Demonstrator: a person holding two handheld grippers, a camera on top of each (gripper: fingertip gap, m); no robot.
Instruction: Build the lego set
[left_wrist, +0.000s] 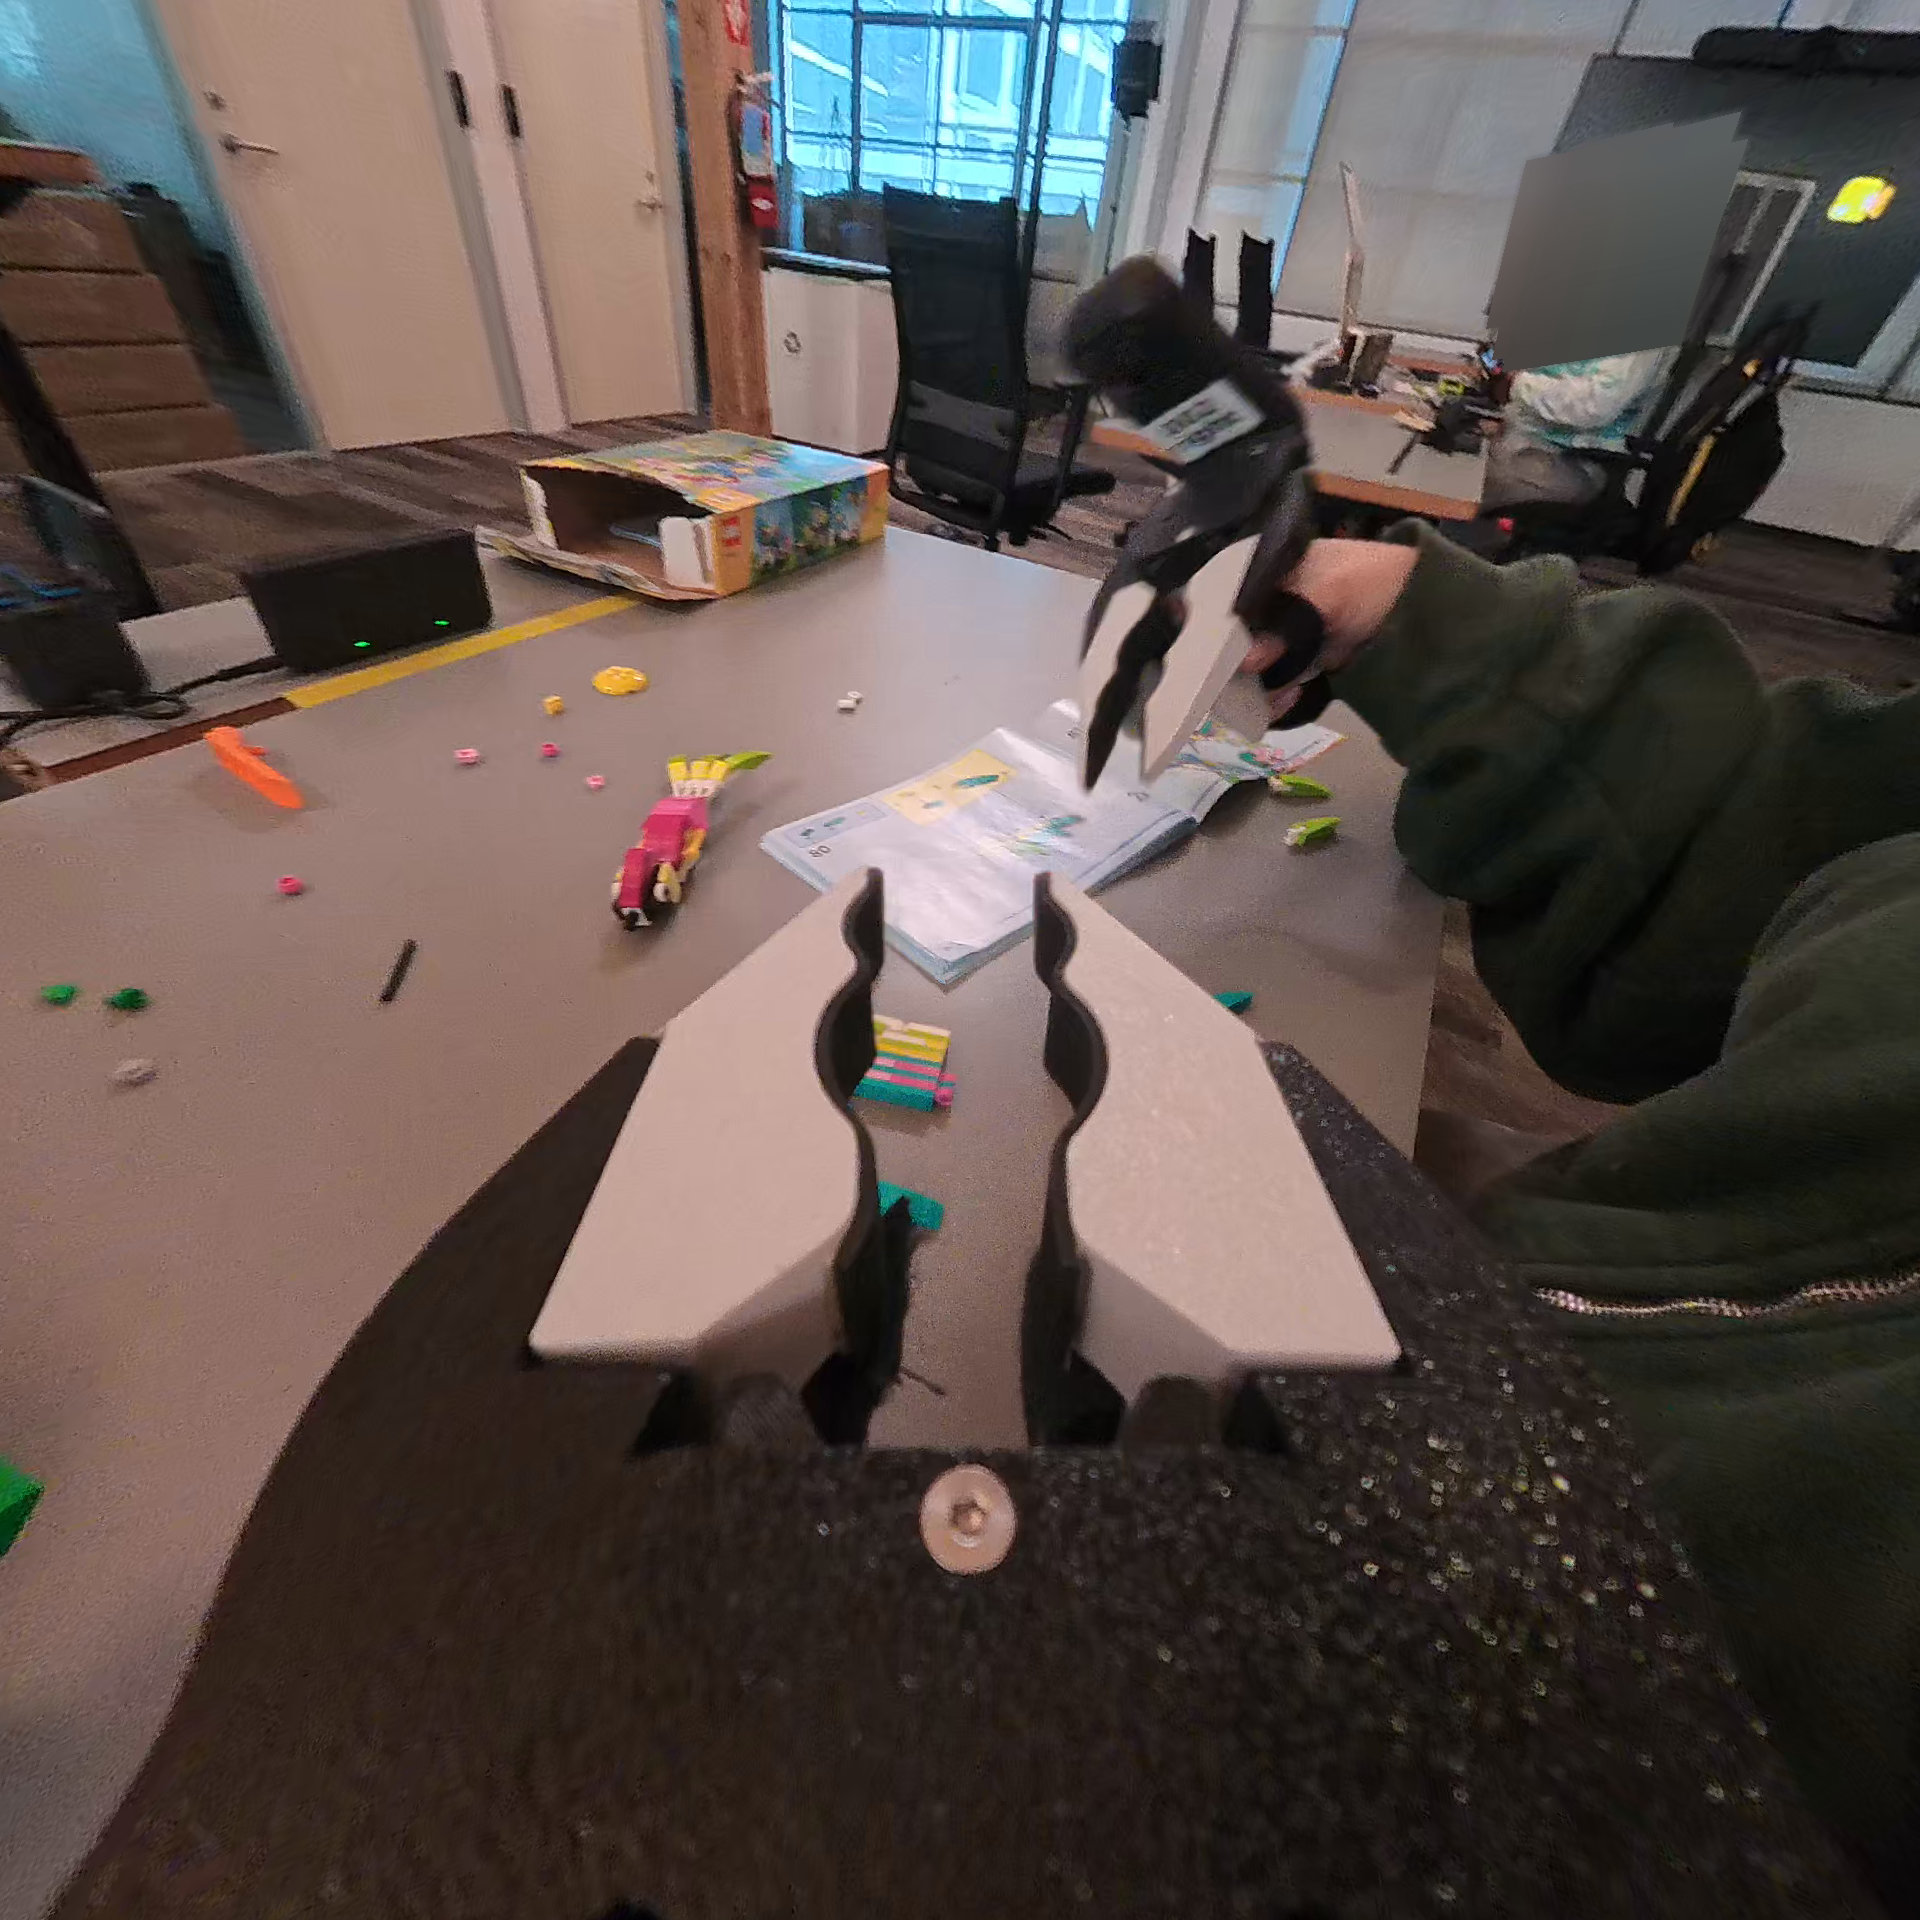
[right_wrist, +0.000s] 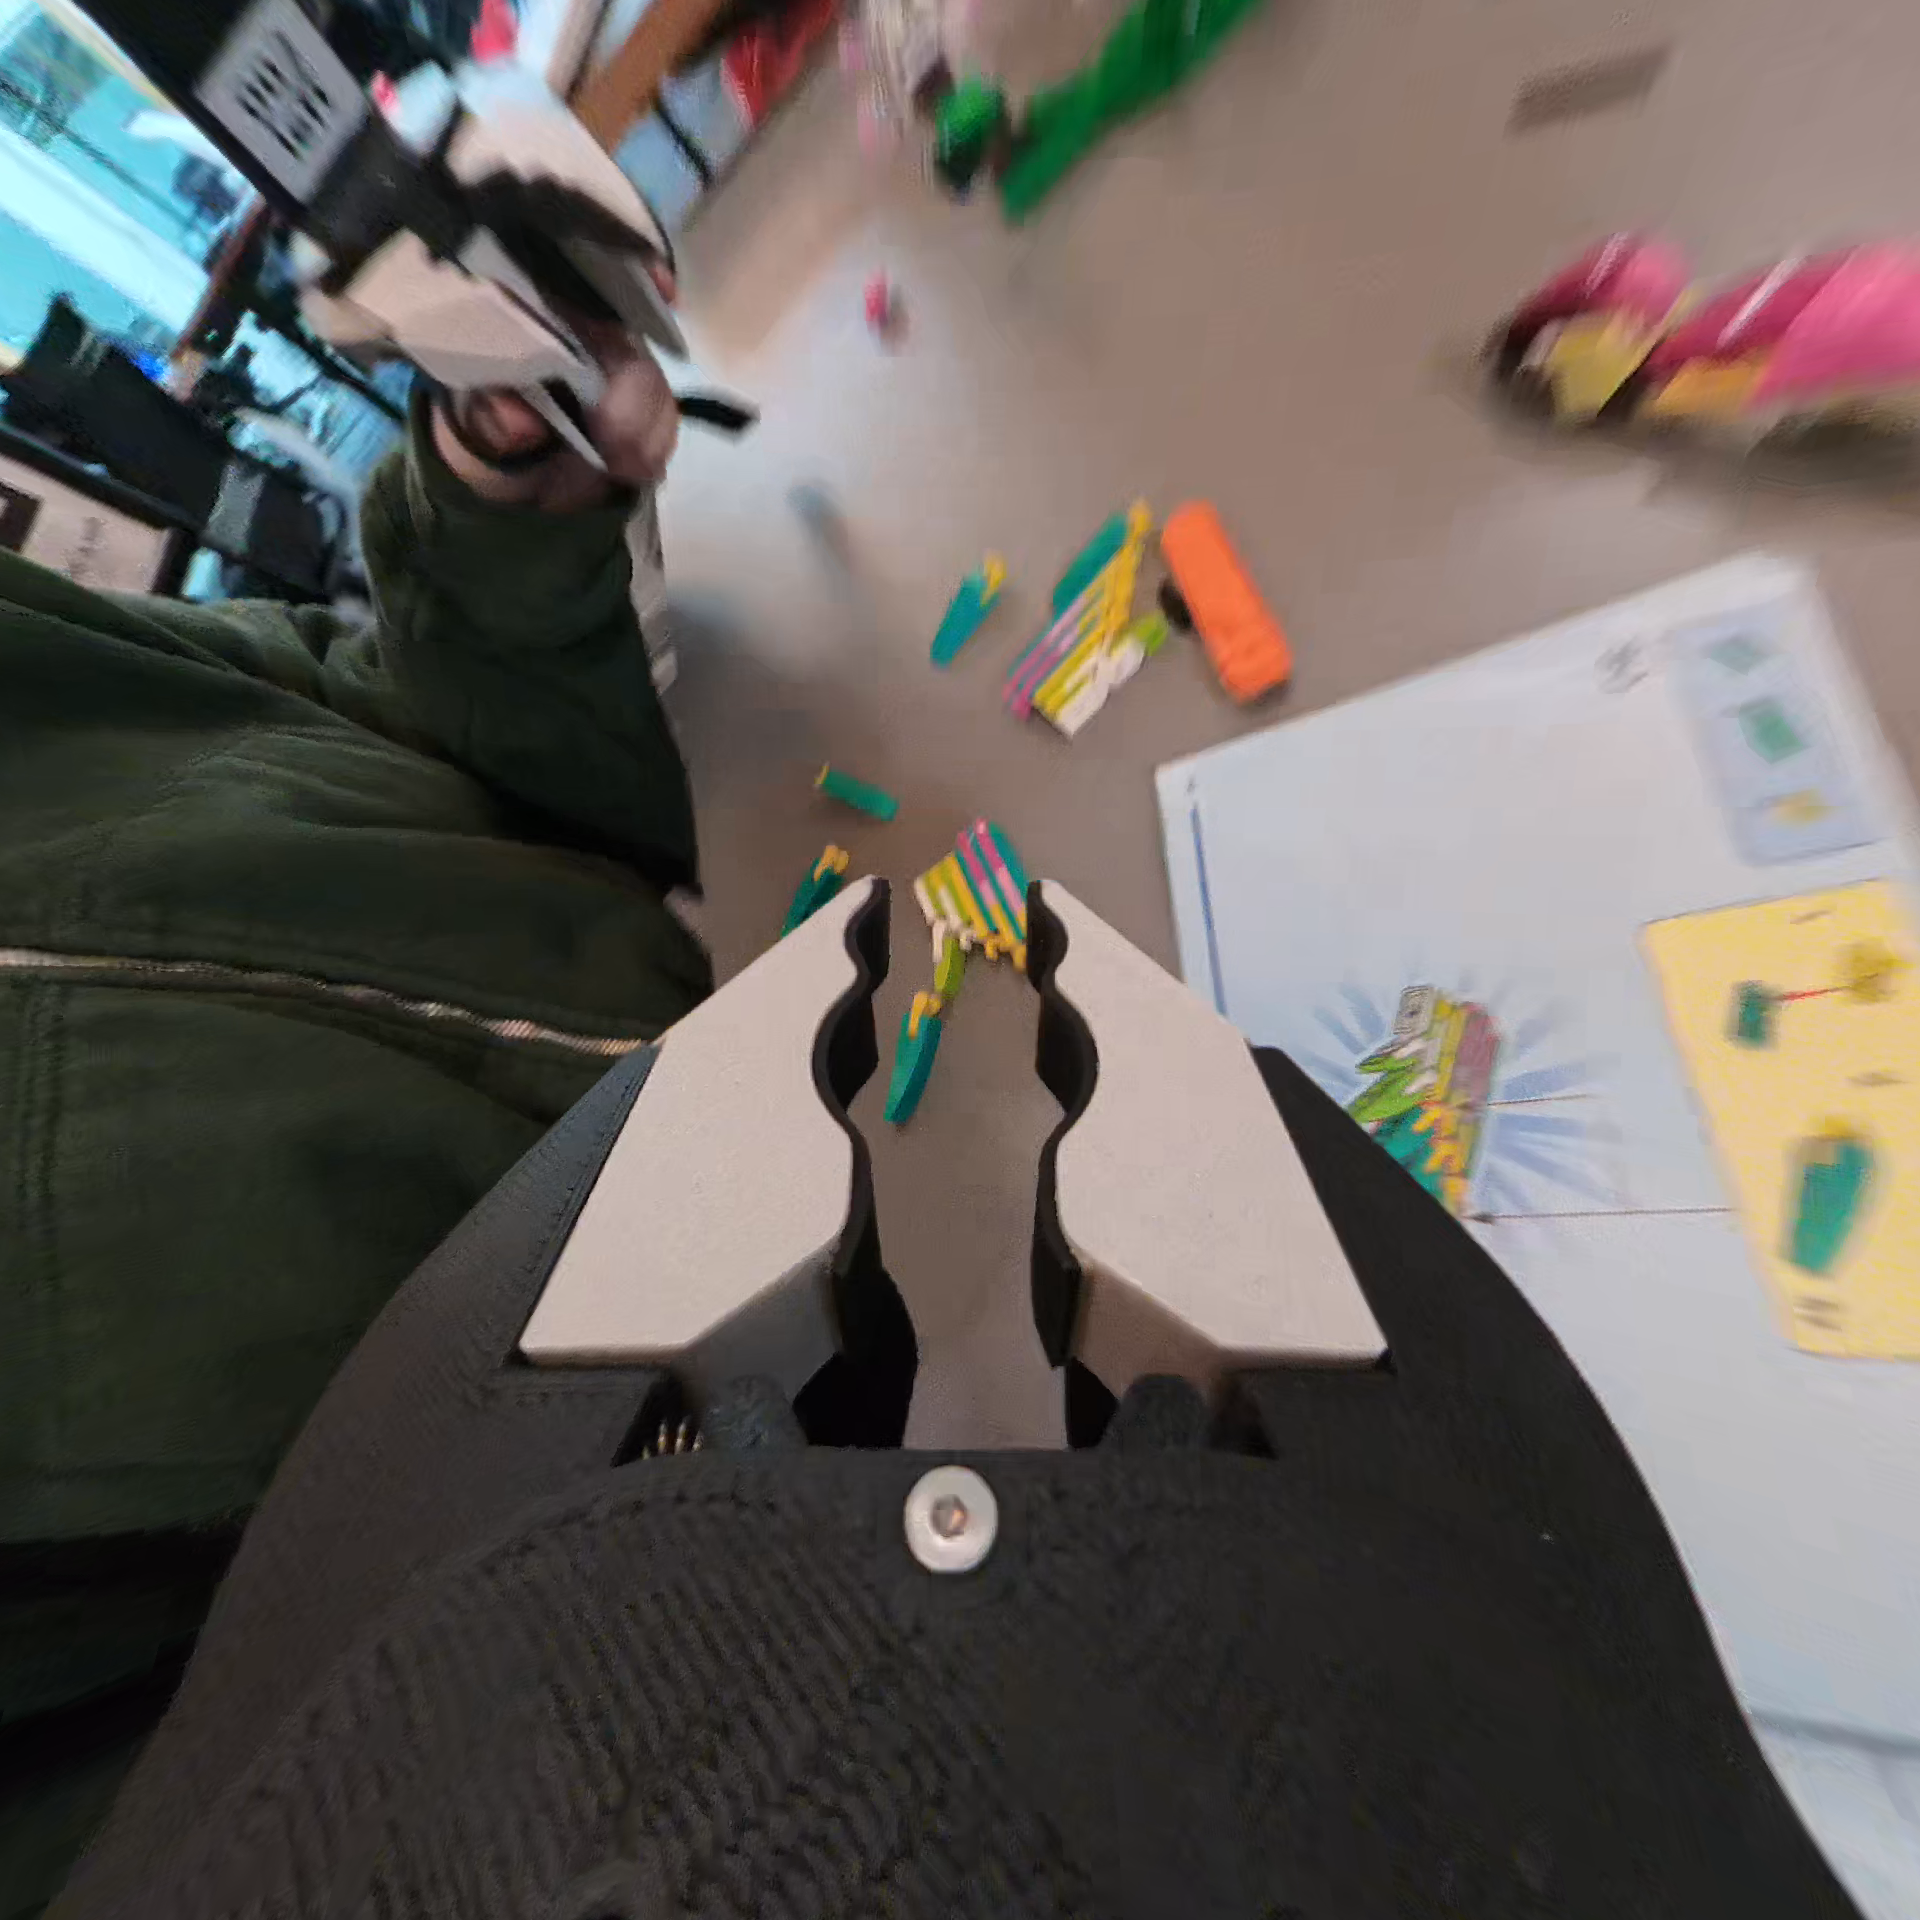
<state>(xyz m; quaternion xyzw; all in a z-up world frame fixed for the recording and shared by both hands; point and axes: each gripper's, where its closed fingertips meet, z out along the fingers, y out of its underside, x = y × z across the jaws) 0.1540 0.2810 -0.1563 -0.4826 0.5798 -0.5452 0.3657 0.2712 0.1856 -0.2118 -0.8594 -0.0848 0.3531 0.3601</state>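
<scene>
Left wrist view shows us our left gripper (left_wrist: 958, 914) low in the frame with its jaws spread and nothing between them, hovering above a striped yellow, pink and teal sub-assembly (left_wrist: 906, 1065) that lies on the grey table (left_wrist: 312, 1195). A pink and yellow built figure (left_wrist: 670, 836) lies at centre left, and the open instruction booklet (left_wrist: 997, 831) sits just right of it. Our right gripper (left_wrist: 1148, 717) hangs at upper right over the booklet, held by a hand (left_wrist: 1340, 603) in a dark green sleeve; its jaws look parted and empty.

Right wrist view, blurred by motion, shows those same jaws spread, pointing at a striped sub-assembly (right_wrist: 982, 894) with loose teal pieces (right_wrist: 914, 1060) beside it. A second striped block (right_wrist: 1091, 634) touches an orange piece (right_wrist: 1226, 603) higher in the frame.

We judge the build to be partway along: one figure and a couple of striped sections are together, yet many small pink (left_wrist: 290, 885) and green (left_wrist: 127, 1000) bricks lie scattered at left, well apart, and the torn box (left_wrist: 717, 509) lies open at upper centre. Joining the sections and placing the loose bricks remains.
</scene>
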